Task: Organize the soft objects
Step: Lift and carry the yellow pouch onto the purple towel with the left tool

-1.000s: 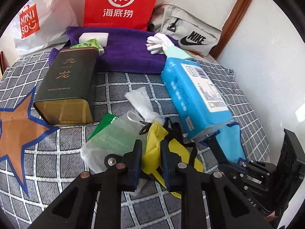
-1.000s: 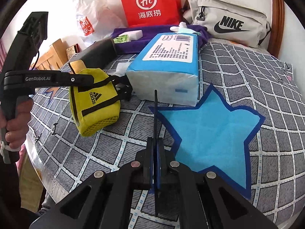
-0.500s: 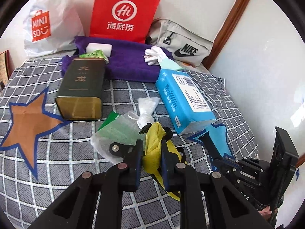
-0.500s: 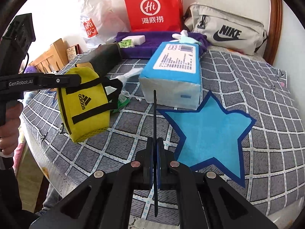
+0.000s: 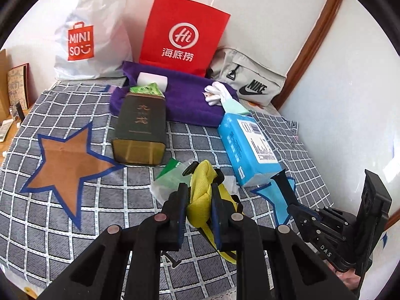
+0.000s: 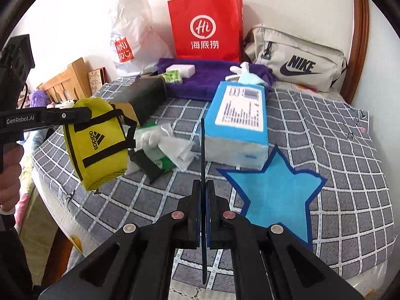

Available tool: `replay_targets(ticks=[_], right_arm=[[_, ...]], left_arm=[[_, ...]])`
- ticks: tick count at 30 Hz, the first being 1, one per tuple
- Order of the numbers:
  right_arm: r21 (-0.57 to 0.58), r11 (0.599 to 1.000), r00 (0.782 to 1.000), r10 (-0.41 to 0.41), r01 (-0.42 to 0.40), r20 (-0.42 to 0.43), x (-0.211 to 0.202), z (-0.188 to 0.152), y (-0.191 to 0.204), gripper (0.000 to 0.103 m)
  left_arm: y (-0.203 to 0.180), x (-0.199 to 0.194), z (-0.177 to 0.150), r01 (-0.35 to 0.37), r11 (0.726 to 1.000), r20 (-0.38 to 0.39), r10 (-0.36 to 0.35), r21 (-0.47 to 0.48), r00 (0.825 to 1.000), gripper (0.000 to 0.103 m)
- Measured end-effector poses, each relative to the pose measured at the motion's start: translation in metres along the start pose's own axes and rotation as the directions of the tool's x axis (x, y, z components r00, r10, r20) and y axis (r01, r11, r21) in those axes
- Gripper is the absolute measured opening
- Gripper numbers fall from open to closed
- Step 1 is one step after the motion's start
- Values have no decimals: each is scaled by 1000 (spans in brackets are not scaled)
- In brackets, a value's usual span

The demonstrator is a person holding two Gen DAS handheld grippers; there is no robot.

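Note:
My left gripper [image 5: 198,192] is shut on the top fold of a yellow Adidas pouch [image 5: 200,187]. The right wrist view shows that pouch [image 6: 97,145] hanging clear of the checked bedspread [image 6: 325,130], with the left gripper [image 6: 87,112] clamped on its upper edge. My right gripper [image 6: 203,187] is shut on a thin dark sheet [image 6: 203,145] seen edge-on; I cannot tell what it is. Also on the bed are a blue tissue pack [image 6: 237,120], white gloves [image 5: 215,92] and a purple towel [image 5: 185,100].
A blue star [image 6: 272,192] lies right of my right gripper, a brown star [image 5: 67,157] at the left. Near the pouch are a dark tin [image 5: 140,127] and a clear plastic bag [image 6: 160,150]. A red paper bag [image 5: 182,32], Miniso bag [image 5: 85,37] and Nike bag [image 5: 250,82] line the wall.
Both grippers have risen and drawn back from the bed. The yellow pouch has lifted off the bedspread with the left gripper. The right gripper keeps its hold on the thin sheet.

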State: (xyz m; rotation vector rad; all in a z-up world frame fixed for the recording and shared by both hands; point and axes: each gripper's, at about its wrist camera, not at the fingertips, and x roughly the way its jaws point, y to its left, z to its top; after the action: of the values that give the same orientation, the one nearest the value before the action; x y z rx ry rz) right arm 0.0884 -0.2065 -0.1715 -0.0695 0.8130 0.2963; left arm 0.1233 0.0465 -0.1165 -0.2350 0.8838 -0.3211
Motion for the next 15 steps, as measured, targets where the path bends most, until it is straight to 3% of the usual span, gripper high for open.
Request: replay_targets(ticks=[15], right_arm=[[7, 1000, 998, -17, 17, 54, -8, 41, -6, 3]], left_arm=[[21, -23, 31, -30, 999, 57, 32, -40, 998, 17]])
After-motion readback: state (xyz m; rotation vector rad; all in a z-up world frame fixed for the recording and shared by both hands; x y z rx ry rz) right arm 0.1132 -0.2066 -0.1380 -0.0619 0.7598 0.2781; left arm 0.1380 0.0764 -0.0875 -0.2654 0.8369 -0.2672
